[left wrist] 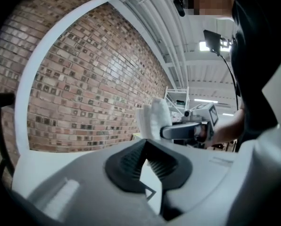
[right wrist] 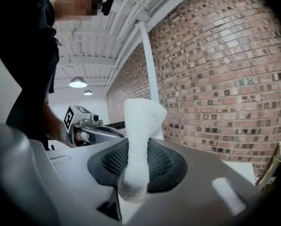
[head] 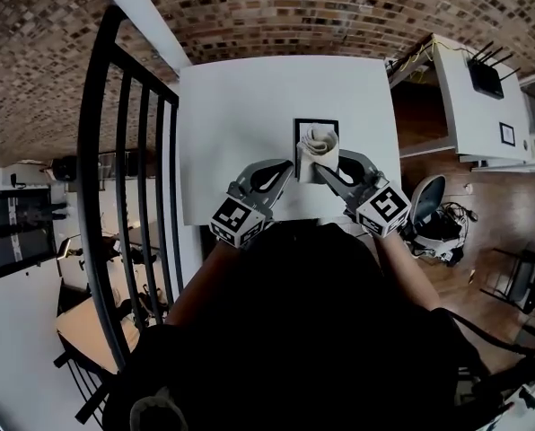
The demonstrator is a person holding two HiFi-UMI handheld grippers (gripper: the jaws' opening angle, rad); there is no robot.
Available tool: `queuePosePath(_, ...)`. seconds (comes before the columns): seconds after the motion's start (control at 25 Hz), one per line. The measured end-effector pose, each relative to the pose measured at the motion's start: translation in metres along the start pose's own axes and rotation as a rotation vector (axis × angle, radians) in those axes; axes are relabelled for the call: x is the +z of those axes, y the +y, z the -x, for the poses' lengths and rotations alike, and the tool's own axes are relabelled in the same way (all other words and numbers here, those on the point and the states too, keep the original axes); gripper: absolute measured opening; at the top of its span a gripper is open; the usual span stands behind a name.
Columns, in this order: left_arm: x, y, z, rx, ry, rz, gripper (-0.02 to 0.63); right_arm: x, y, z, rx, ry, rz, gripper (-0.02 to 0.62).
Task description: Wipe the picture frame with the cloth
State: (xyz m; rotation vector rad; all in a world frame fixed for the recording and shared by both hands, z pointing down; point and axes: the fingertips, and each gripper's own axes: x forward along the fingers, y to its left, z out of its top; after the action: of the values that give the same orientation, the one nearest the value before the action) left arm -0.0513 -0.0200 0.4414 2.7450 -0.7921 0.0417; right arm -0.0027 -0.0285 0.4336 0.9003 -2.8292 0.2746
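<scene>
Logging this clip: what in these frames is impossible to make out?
- Head view: the cloth covers the middle of the picture frame, hiding its picture.
- Head view, from above: whether cloth touches frame.
- Right gripper view: the right gripper body and the cloth hide the frame.
- Head view, too small: whether the left gripper touches the frame.

The left forearm (head: 196, 284) and the right forearm (head: 409, 272) reach forward from the body, and the tongs point inward, tips near each other. The left tongs (head: 288, 167) have the jaws together (nothing between them). The right tongs (head: 321, 171) are clamped on a white cloth (right wrist: 139, 121).
</scene>
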Motion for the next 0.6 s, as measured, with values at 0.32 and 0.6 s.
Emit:
queuePosePath(0.32, 0.000, 0.029, -0.026, 0.087, 0.024, 0.013, 0.000, -0.039, -0.062, -0.025, -0.001, 0.128, -0.031, 0.094)
queuePosePath(0.6, -0.011, 0.033, -0.048, 0.147, 0.070, 0.033, 0.000, -0.089, -0.123, -0.051, -0.009, 0.246, -0.156, 0.094)
